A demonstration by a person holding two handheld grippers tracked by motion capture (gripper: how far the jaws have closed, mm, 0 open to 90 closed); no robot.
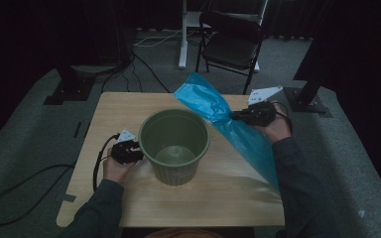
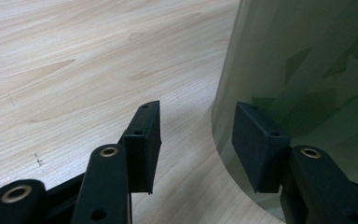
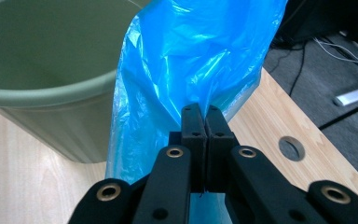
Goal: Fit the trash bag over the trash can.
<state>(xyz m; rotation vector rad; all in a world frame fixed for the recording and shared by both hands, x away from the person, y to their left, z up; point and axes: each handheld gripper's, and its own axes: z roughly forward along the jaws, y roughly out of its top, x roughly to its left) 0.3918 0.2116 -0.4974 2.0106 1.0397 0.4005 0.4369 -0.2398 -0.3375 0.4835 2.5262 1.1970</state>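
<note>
On the wooden desk [image 1: 129, 106] a green bin [image 1: 174, 145] stands empty and unlined at the middle, while a blue plastic bag [image 1: 228, 124] hangs just beside its right rim. The right tool [image 3: 204, 122] is pressed together, pinching the bag's film. The left tool [image 2: 196, 140], spread wide against the bin's left wall, grips nothing, so lining the bin looks barely begun.

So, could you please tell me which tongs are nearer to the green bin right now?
Left. The left tongs are open right against the green bin, one jaw on either side of its wall. The right tongs sit farther off to its right, shut on the blue bag.
</note>
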